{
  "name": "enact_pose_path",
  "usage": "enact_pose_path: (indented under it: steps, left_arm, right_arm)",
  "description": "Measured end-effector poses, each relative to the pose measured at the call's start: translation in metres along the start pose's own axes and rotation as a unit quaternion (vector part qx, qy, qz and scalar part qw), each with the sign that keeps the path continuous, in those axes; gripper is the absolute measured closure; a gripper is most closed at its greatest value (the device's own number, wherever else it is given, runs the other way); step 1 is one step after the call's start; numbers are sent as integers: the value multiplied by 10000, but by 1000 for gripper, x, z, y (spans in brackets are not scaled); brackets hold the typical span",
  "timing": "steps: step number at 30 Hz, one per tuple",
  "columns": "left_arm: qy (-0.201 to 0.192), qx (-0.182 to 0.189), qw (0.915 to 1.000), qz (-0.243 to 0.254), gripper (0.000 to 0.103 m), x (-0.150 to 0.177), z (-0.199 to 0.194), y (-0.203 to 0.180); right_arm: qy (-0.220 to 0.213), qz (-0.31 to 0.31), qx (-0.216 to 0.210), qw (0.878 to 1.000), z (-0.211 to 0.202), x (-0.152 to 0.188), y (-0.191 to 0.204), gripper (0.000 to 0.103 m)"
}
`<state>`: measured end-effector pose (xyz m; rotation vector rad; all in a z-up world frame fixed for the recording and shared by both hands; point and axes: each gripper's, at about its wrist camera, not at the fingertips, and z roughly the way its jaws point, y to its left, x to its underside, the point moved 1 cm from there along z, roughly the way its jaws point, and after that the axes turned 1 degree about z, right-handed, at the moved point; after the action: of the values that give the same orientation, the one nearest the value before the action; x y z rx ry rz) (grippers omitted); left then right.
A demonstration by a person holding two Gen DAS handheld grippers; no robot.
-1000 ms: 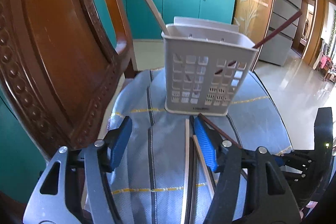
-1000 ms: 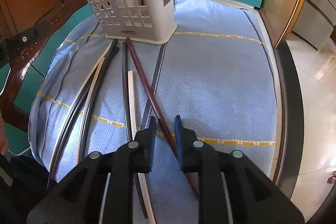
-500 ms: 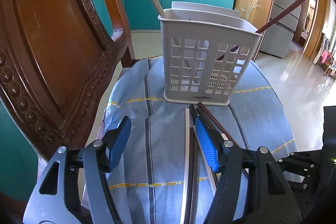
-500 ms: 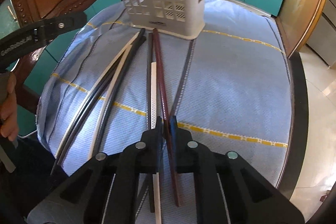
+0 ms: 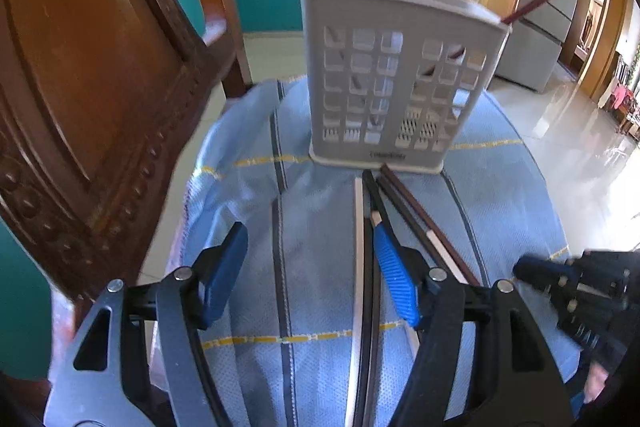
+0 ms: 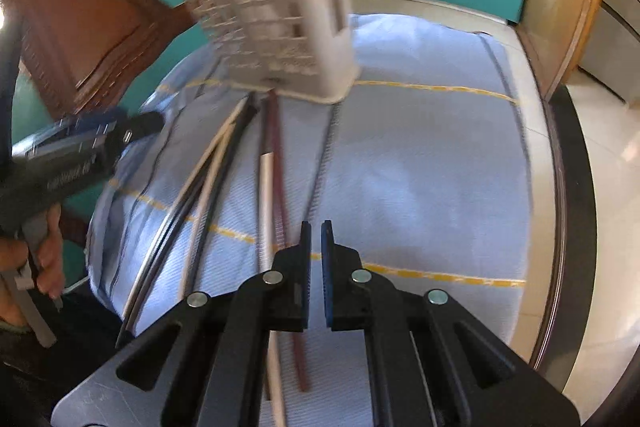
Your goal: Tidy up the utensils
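Left gripper (image 5: pixel 310 279) jaws wide apart, nothing between them, low in frame over the cloth (image 5: pixel 320 307); right gripper (image 6: pixel 316 247) jaws nearly together with a thin gap, holding nothing, bottom centre of frame; chopsticks (image 6: pixel 268 195) lie loose on the cloth, fanned from mid-frame toward the bottom, tips near the basket (image 6: pixel 280 23) base; basket upright at upper centre, one pale and one dark-red stick leaning inside; wooden chair (image 5: pixel 92 75) at left.

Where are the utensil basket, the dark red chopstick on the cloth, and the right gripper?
utensil basket (image 5: pixel 396 83): left wrist view, front lattice wall.
dark red chopstick (image 6: pixel 277 163): right wrist view, mid shaft on the cloth.
right gripper (image 6: pixel 316 247): right wrist view, midway between the fingertips.
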<state>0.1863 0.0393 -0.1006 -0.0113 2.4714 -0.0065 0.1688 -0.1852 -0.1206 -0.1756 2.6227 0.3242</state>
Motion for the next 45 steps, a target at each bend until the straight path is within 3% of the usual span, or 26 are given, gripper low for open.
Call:
enact_pose_path:
  steps: [4,9,14,25,28,40,43,45]
  left_arm:
    - [207,103,9997,72,37,4,9,-4]
    - [304,48,9995,24,37,6,18,-5]
    - [325,53,9995,36,37,6,20,-5]
    - [367,57,9992,131,37,8,23,-3]
    - [392,99,9991,137,37,9,24,-4]
    - [441,89,9988,211,37,11,27,-13]
    - [453,79,9987,210,37,11,28,-12]
    - [457,81,9987,205,37,11,29,-11]
  right_arm:
    - [89,71,-307,9995,10,0,2,96]
    - [56,-443,-183,9988,27,-2,31,89]
    - [43,-389,-167,9991,42,-14,35,83]
    - [528,230,-111,9983,21,3,5,87]
    - [365,341,-132,9987,15,4,-7,87]
    - [272,-219,248,9991,23,5,17,79]
    - [240,-327,289,9988,25,6,21,79]
    - [226,-321,358,9986,24,6,20,86]
